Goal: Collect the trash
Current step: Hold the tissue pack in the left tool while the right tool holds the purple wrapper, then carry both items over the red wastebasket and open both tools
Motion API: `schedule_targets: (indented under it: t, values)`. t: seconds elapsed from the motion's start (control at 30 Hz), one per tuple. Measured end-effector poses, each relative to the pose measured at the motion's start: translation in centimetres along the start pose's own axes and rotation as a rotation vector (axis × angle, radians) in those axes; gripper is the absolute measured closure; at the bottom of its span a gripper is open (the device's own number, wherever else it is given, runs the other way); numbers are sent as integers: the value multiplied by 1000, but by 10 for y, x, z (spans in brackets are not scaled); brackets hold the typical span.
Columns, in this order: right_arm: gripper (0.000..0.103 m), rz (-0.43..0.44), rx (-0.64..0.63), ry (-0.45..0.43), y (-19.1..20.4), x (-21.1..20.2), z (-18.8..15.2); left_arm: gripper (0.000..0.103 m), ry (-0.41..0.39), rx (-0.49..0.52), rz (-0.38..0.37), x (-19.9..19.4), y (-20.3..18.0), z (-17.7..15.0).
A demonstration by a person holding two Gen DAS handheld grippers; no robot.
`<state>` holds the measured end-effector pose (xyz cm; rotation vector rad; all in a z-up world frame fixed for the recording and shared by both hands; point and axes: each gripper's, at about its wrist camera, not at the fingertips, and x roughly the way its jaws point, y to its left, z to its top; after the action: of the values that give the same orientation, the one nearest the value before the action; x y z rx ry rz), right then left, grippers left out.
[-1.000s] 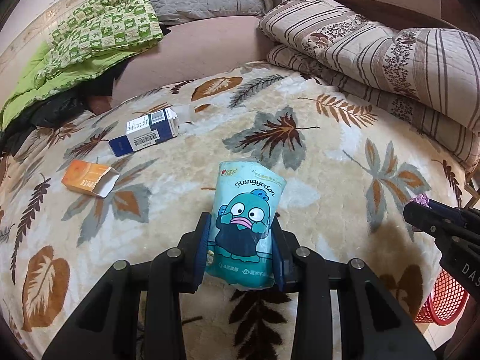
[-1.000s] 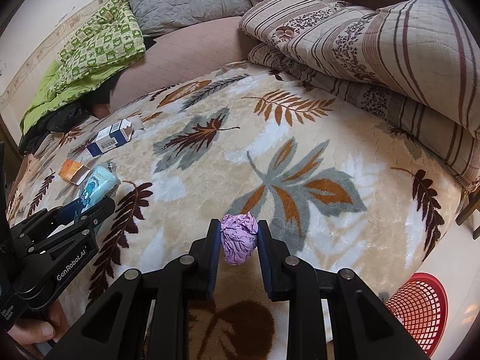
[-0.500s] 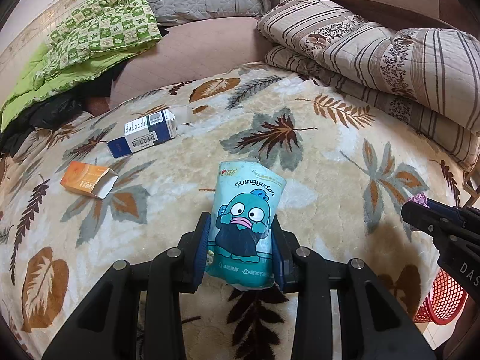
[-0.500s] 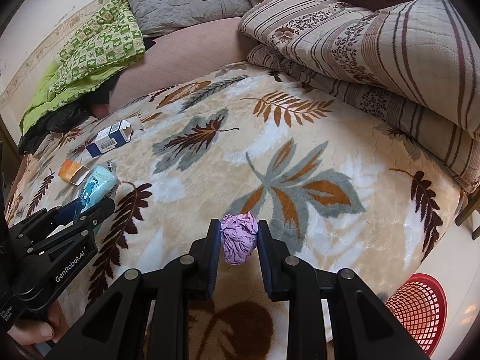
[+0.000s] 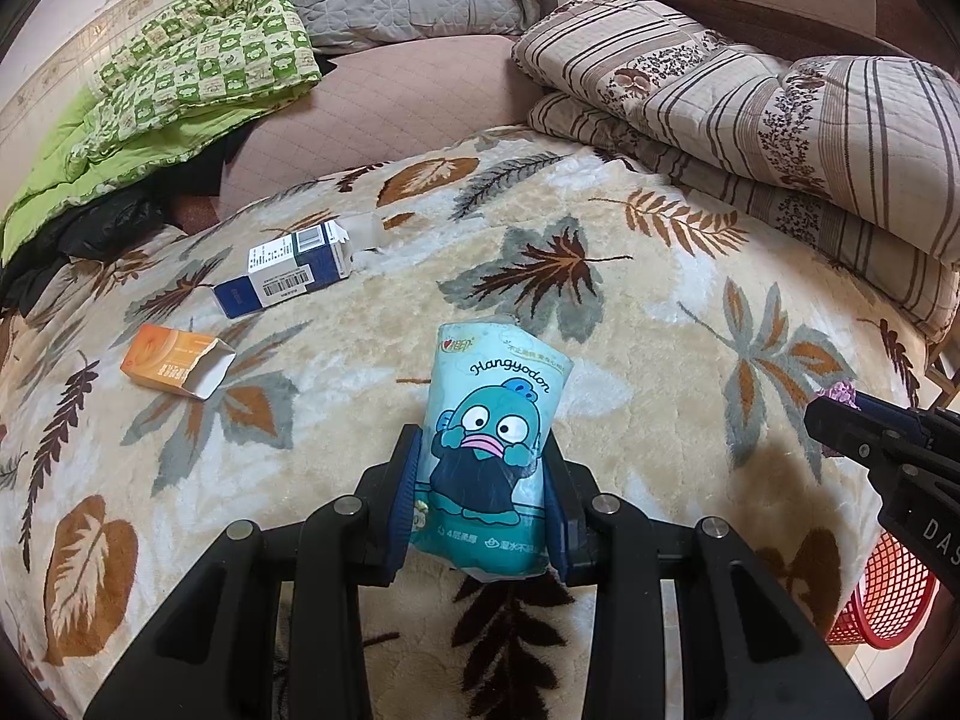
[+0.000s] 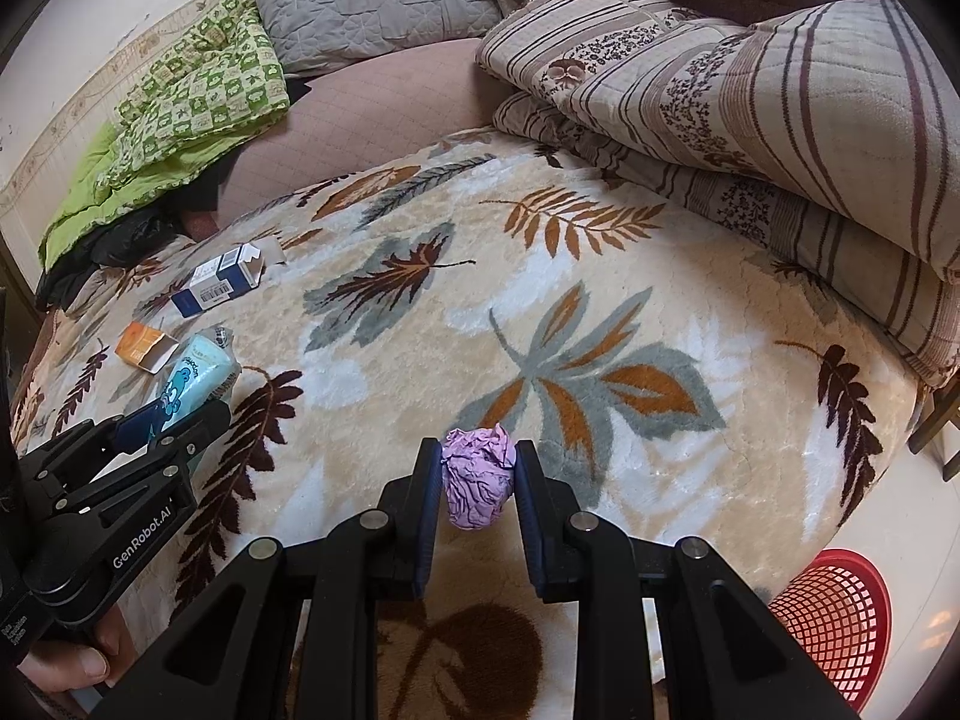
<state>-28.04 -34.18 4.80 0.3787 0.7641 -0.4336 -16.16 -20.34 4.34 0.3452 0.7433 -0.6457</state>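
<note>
A bed (image 6: 690, 276) fills both views, spread with a cream blanket printed with autumn leaves; folded striped quilts (image 6: 780, 102) are stacked along its far right side and a green checked quilt (image 5: 198, 66) is bunched at the far left, which leaves the middle free as the place where the litter lies. A red mesh basket (image 6: 840, 618) stands on the floor off the bed's near right corner, likely the bin for what is gathered. Each hand carries one piece, so two can go in a single trip. The left tool (image 5: 480, 492) is clamped on a teal tissue pack (image 5: 498, 438), gripped low on its two sides so that it stands upright, clear of the blanket. The right tool (image 6: 477, 480) is clamped on a crumpled purple paper ball (image 6: 480, 480), pinched across its middle and also lifted. Two opened cartons remain on the blanket at the left: a blue-and-white box (image 5: 288, 270) and, nearer, a smaller orange box (image 5: 174, 360), just apart from each other.
</note>
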Motion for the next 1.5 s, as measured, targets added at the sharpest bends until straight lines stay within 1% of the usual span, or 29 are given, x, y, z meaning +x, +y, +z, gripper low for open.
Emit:
schedule_targets:
  t: [0.63,0.8,0.9,1.03,1.17,1.2,1.33,1.37,1.43,1.5]
  values:
    - [78,-6,-1,-5,-1,-5,0,68,1,3,-3,-1,-3,1]
    - [78,-8,14,-15,-6,-13,0,68,-15,8,-37,-11,-11,5]
    - [78,13,76,-24,-22,-28,-1,68,-37,33,-63,-24,-22,3]
    - [78,-37,105,-74,-47,-63,-8,68,-56,71,-126,-44,-48,-3]
    - [78,-100,190,-99,-92,-98,-33,67,-74,140,-211,-66,-90,-5]
    - [78,-114,230,-98,-107,-106,-40,67,-69,153,-246,-70,-103,-7]
    - [78,-161,380,-91,-164,-130,-63,67,-53,211,-345,-82,-150,-11]
    - [78,-176,410,-94,-177,-135,-68,66,-41,224,-382,-84,-164,-13]
    - [78,-200,443,-96,-194,-143,-76,66,-18,257,-451,-87,-192,-20]
    - [78,-213,488,-88,-211,-149,-85,66,-3,287,-491,-87,-215,-26]
